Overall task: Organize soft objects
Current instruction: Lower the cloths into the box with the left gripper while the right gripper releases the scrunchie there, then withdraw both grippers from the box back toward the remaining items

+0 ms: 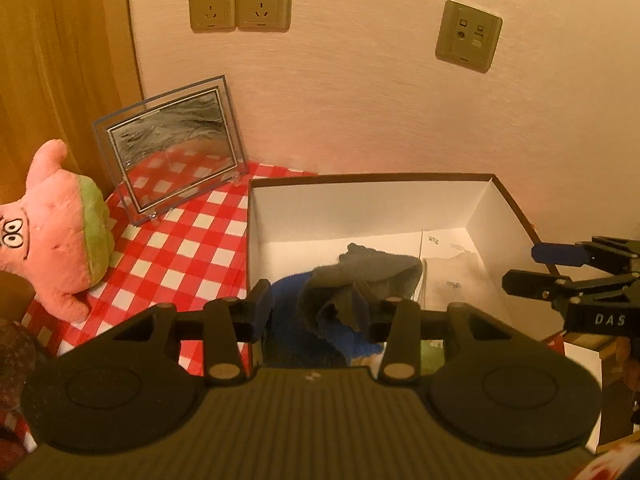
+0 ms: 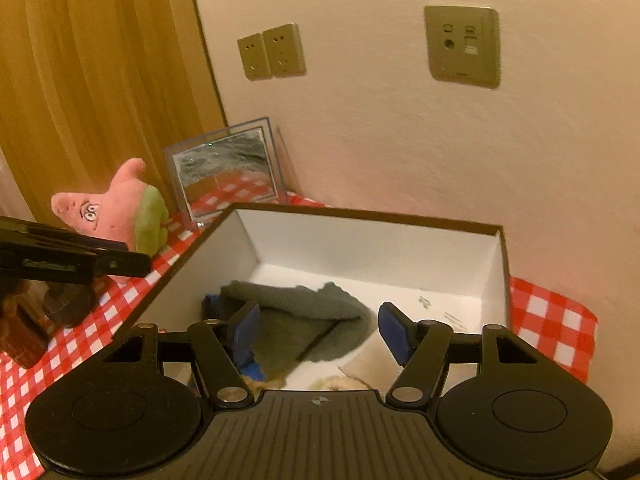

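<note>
A white-lined cardboard box (image 1: 360, 208) (image 2: 372, 240) stands open on the checked tablecloth. Inside lie a grey cloth (image 1: 372, 272) (image 2: 296, 304) and a blue cloth (image 1: 292, 300) (image 2: 210, 304). My left gripper (image 1: 314, 308) is open just above the cloths at the box's near edge, holding nothing. My right gripper (image 2: 320, 328) is open and empty over the box; it also shows at the right in the left wrist view (image 1: 532, 268). A pink star plush (image 1: 52, 232) (image 2: 116, 212) with green shorts sits on the table left of the box.
A glass picture frame (image 1: 172, 148) (image 2: 228, 168) leans on the wall behind the box. Wall sockets (image 1: 240, 2) are above. A wooden panel (image 2: 100, 80) rises at the left. A paper sheet (image 1: 448, 264) lies in the box. Dark objects (image 2: 24, 336) stand at the table's left.
</note>
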Action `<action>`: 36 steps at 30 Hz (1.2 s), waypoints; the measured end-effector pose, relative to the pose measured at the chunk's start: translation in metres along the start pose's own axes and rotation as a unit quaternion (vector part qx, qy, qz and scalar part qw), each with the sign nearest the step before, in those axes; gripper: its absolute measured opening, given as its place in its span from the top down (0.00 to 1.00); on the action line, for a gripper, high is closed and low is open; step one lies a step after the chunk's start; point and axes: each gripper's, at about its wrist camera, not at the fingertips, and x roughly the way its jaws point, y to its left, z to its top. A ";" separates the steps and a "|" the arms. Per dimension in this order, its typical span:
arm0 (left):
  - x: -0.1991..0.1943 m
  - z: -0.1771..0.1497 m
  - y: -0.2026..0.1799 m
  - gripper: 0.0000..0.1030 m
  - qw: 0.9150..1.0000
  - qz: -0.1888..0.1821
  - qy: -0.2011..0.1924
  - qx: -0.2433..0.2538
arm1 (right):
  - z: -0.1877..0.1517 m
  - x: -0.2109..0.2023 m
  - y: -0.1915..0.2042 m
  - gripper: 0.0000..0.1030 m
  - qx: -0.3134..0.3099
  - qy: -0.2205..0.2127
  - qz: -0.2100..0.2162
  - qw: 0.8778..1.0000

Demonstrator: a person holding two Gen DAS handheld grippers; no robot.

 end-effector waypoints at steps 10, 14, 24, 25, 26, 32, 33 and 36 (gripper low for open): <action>-0.047 -0.040 0.003 0.60 1.000 -0.011 0.001 -0.019 | -0.033 -0.043 0.001 0.36 0.002 -0.005 0.011 1.000; -0.072 -0.067 0.011 0.60 0.999 -0.008 0.009 -0.031 | -0.054 -0.065 0.011 0.36 -0.006 -0.006 0.022 1.000; -0.130 -0.155 0.031 0.60 0.995 0.016 0.042 -0.084 | -0.126 -0.096 0.052 0.36 -0.004 0.037 0.072 0.997; -0.134 -0.164 0.032 0.60 0.994 0.016 0.047 -0.092 | -0.133 -0.097 0.056 0.36 0.000 0.043 0.078 0.996; -0.138 -0.172 0.034 0.60 0.993 0.014 0.051 -0.102 | -0.139 -0.098 0.059 0.36 0.006 0.049 0.084 0.995; -0.156 -0.217 0.035 0.60 0.987 0.025 0.073 -0.143 | -0.172 -0.098 0.079 0.36 0.015 0.083 0.105 0.991; -0.157 -0.222 0.034 0.60 0.986 0.028 0.077 -0.145 | -0.175 -0.098 0.080 0.36 0.018 0.086 0.106 0.990; -0.161 -0.240 0.033 0.60 0.983 0.032 0.093 -0.154 | -0.184 -0.097 0.086 0.36 0.019 0.095 0.109 0.989</action>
